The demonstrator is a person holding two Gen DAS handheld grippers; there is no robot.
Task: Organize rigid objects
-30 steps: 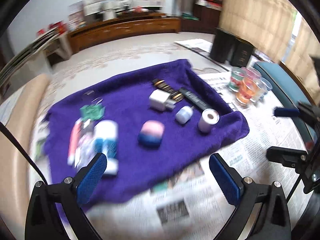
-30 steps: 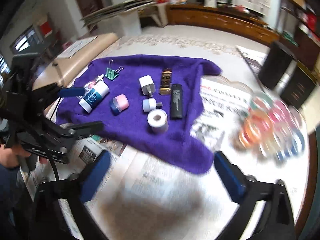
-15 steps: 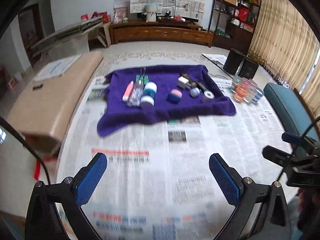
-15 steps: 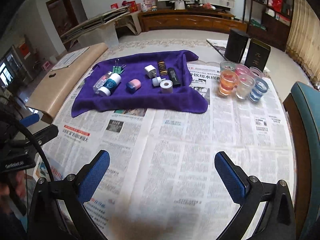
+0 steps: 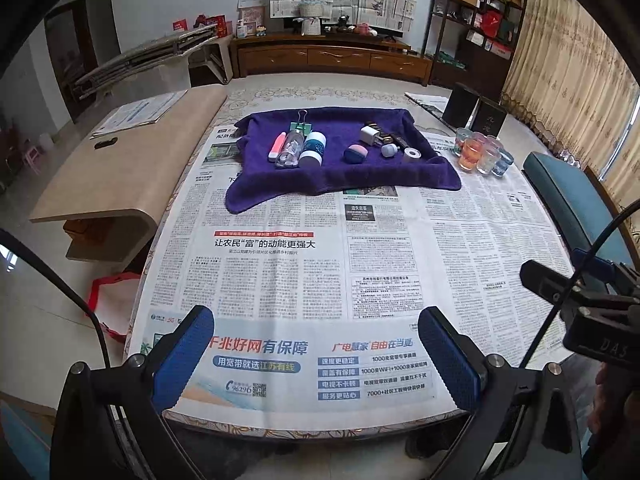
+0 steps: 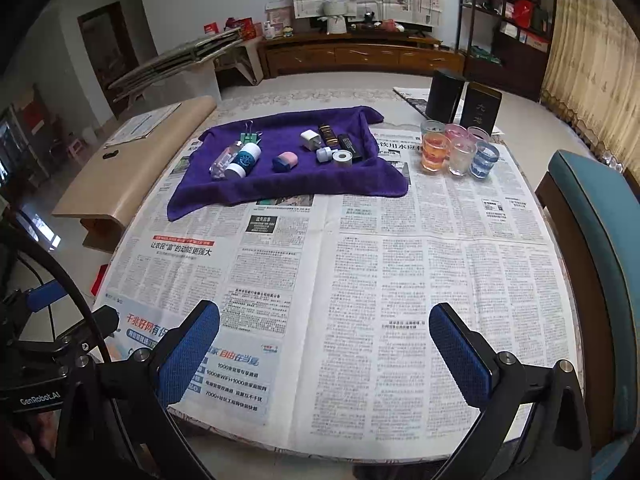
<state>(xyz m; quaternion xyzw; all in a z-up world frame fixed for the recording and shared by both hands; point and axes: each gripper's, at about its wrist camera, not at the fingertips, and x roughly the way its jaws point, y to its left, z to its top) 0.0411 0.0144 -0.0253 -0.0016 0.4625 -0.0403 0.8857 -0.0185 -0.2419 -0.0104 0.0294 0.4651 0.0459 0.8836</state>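
Left gripper (image 5: 316,350) and right gripper (image 6: 324,346) — both spread wide, holding nothing — above the newspaper (image 6: 400,280). Small rigid objects (image 5: 312,148) lie on the purple towel (image 5: 340,176), far side of the table.

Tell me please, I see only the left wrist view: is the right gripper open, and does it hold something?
Observer: In the right wrist view the right gripper is open, with nothing between its blue pads; only newspaper lies beneath.
Operator: How many glasses stand beside the cloth? They overlap for me.
Observer: Six glasses, in two rows of three, stand on the newspaper to the right of the purple cloth, apart from it.
Operator: Something dark hides behind the white charger.
Observer: It is a dark item with gold bands, lying between the white charger and a black box-shaped item.
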